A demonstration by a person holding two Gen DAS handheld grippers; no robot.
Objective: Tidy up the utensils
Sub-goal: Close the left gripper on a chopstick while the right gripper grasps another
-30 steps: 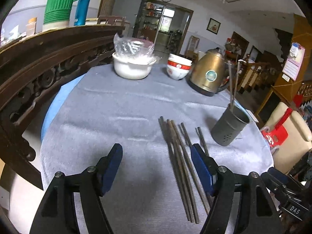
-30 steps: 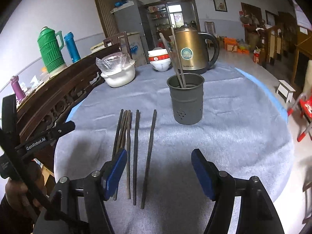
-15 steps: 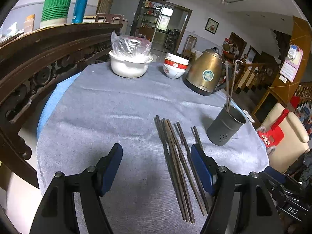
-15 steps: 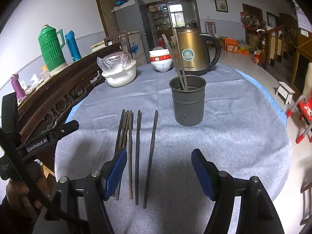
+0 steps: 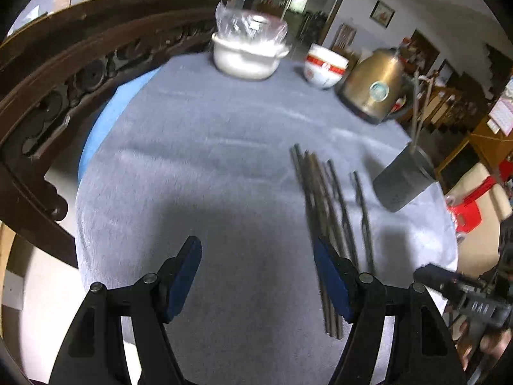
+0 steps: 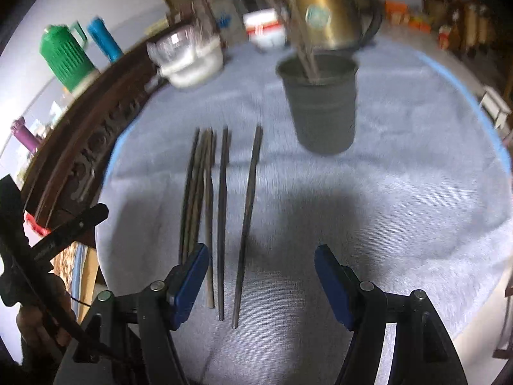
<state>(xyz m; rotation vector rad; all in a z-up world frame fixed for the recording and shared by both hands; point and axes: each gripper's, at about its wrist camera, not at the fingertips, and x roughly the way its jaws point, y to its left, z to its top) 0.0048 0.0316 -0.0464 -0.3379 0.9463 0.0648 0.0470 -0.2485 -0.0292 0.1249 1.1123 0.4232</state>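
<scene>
Several dark chopsticks lie side by side on the grey tablecloth; the left wrist view has them right of centre. A dark grey utensil cup stands beyond them with two chopsticks upright inside, seen also as the cup at the right. My right gripper hangs open just above the near ends of the chopsticks, its left pad over the leftmost ones. My left gripper is open over bare cloth, with the bundle passing behind its right finger. Nothing is held.
A gold kettle, a red-and-white bowl and a white pot with a plastic bag stand at the table's far side. A carved wooden rail runs along the left. A green flask sits behind it.
Both grippers have tipped downward and come closer to the table. The right one has slid in toward the chopsticks, which now lie nearer its pads. Neither has taken hold of anything.
</scene>
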